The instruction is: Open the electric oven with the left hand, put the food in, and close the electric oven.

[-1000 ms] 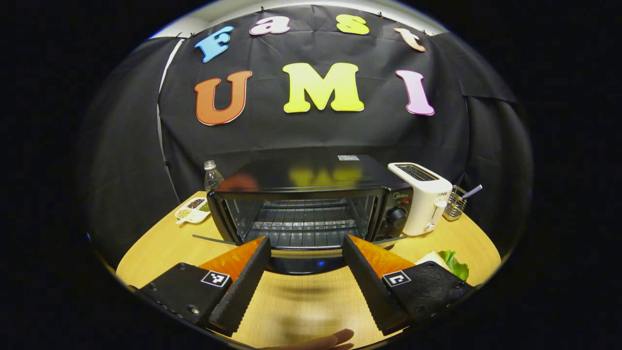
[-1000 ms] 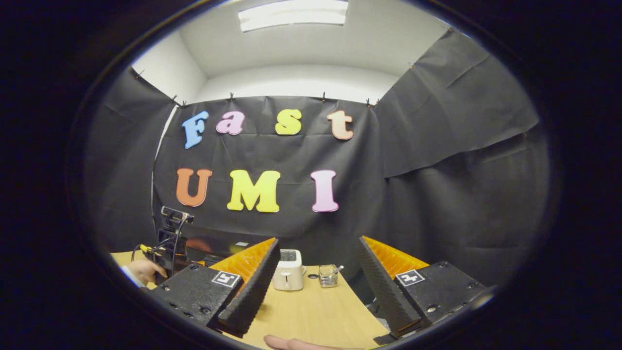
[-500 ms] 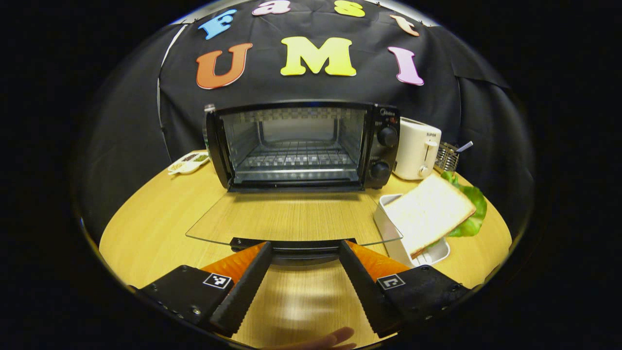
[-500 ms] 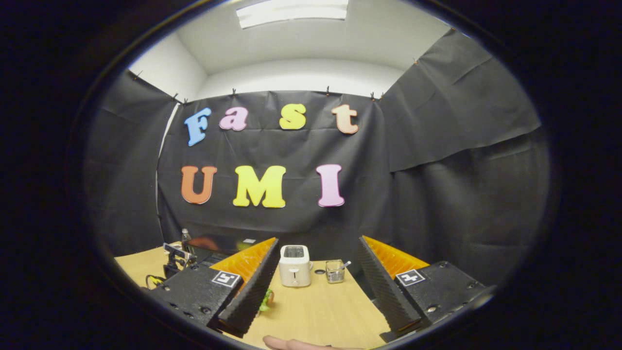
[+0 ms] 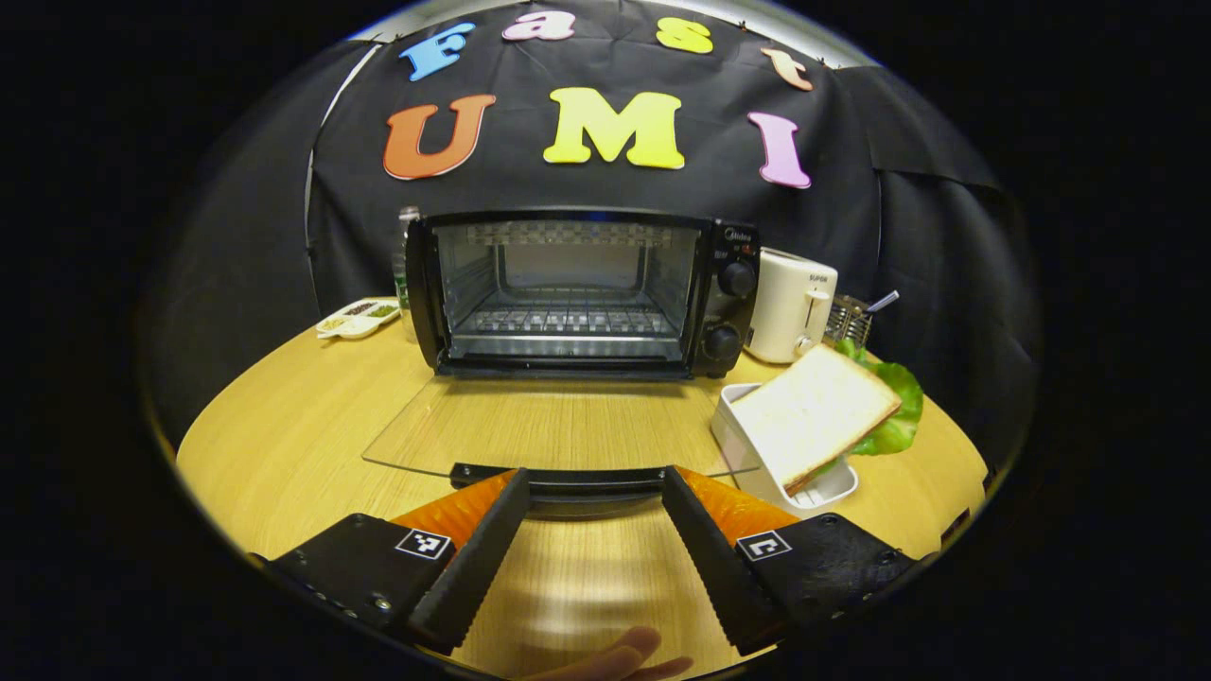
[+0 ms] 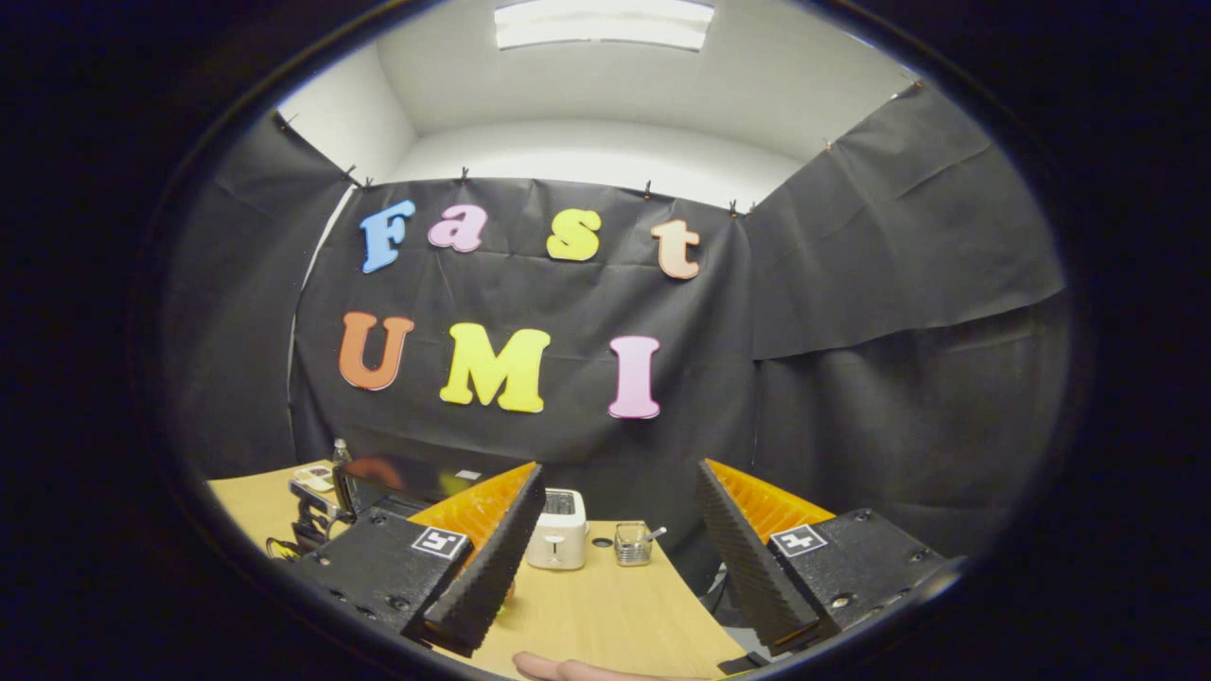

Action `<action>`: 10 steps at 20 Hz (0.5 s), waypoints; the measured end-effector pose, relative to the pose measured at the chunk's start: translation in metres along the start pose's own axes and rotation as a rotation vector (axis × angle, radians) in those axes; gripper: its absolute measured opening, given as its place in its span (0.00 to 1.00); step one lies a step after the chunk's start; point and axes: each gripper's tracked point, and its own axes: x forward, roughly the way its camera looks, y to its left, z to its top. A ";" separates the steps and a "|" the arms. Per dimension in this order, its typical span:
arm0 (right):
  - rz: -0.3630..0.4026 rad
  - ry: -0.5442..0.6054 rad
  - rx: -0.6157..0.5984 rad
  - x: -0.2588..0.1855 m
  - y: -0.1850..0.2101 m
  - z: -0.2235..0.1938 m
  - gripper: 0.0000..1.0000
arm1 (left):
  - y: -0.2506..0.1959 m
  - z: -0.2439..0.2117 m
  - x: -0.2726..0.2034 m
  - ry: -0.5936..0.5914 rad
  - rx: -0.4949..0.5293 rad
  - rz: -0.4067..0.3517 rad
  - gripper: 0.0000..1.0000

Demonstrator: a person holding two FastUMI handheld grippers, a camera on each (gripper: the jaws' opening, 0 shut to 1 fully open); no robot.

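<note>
The black electric oven [image 5: 568, 293] stands mid-table with its glass door [image 5: 558, 426] folded down flat, so the wire rack inside shows. The door's handle [image 5: 568, 480] lies just at the tips of my left gripper [image 5: 594, 478], which is open and holds nothing. To the right, a slice of bread [image 5: 814, 411] on lettuce [image 5: 894, 416] leans in a white tray [image 5: 757, 454]. My right gripper [image 6: 617, 473] is open and empty, held above the table's right side; the oven's top [image 6: 397, 473] is at the left of its view.
A white toaster [image 5: 790, 307] stands right of the oven, with a wire utensil holder [image 5: 847, 322] behind it. A bottle [image 5: 407, 255] and a divided condiment dish [image 5: 358, 319] sit left of the oven. The wooden table [image 5: 284, 445] is round-edged.
The oven door came down from partly open to flat while the left gripper dropped and drew back. The right gripper's view drifted slightly.
</note>
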 end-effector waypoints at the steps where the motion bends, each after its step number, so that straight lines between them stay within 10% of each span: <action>1: 0.006 0.011 0.008 0.006 0.002 0.000 1.00 | 0.001 0.010 -0.012 -0.031 -0.001 -0.007 0.94; 10: 0.130 0.270 0.102 0.086 0.026 -0.056 1.00 | 0.018 0.152 -0.134 -0.350 0.020 0.050 0.93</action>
